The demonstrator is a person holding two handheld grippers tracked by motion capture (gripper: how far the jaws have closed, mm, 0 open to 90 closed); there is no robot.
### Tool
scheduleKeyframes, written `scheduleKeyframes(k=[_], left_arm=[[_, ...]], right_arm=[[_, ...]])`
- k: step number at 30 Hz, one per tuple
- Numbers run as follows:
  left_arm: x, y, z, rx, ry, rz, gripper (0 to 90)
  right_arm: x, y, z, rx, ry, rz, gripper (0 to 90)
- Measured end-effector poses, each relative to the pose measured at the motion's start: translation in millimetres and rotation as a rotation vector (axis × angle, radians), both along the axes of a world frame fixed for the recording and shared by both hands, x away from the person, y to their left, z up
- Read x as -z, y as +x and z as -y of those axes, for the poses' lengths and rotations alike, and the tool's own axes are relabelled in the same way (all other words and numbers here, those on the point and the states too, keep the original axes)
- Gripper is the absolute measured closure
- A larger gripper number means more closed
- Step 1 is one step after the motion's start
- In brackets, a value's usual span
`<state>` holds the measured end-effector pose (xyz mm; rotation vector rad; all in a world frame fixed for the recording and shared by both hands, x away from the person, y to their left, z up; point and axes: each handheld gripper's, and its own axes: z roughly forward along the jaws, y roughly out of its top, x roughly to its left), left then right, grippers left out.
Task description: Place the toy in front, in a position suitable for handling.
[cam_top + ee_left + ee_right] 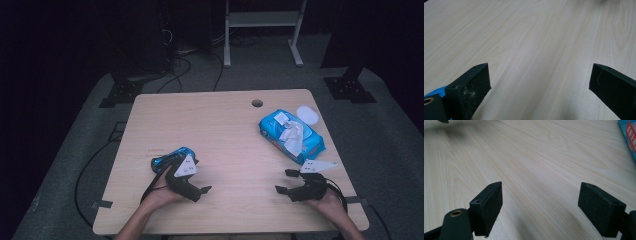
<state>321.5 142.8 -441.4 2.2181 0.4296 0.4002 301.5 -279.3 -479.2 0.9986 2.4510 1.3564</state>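
Near the table's (220,125) front edge, both tools — left tool (199,191), right tool (283,181) — rest gaping.

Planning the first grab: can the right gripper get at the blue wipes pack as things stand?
Probably yes. The right gripper is open and holds nothing, the blue wipes pack lies just beyond it on the same side of the table, and bare wood lies between them.

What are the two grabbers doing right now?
Left gripper: open, fingers wide apart, holding nothing.
Right gripper: open, fingers wide apart, holding nothing.
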Motion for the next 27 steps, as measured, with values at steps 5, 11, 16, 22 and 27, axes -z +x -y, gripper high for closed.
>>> scheduleKeyframes(k=[5, 11, 16, 22, 27], left_arm=[[-7.8, 11.1, -16.3, -0.025, 0.02, -0.006, 2.8], [-15.5, 23.2, -39.2, -0.067, 0.034, 0.01, 2.7], [-21.6, 36.0, -64.4, -0.107, 0.061, 0.03, 2.7], [-17.7, 46.9, -83.8, -0.124, 0.071, 0.012, 2.8], [-8.3, 55.2, -93.0, -0.129, 0.102, -0.022, 4.2]], right_arm=[[-0.6, -0.4, -0.9, -0.003, 0.002, 0.001, 18.8], [-0.8, -0.3, -4.2, -0.012, 0.001, 0.002, 18.7], [0.0, 0.0, -6.2, -0.032, -0.005, -0.01, 18.5], [-0.2, 1.3, -9.1, -0.059, -0.01, -0.029, 17.9], [-0.3, 1.9, -12.7, -0.075, -0.014, -0.035, 17.9]])
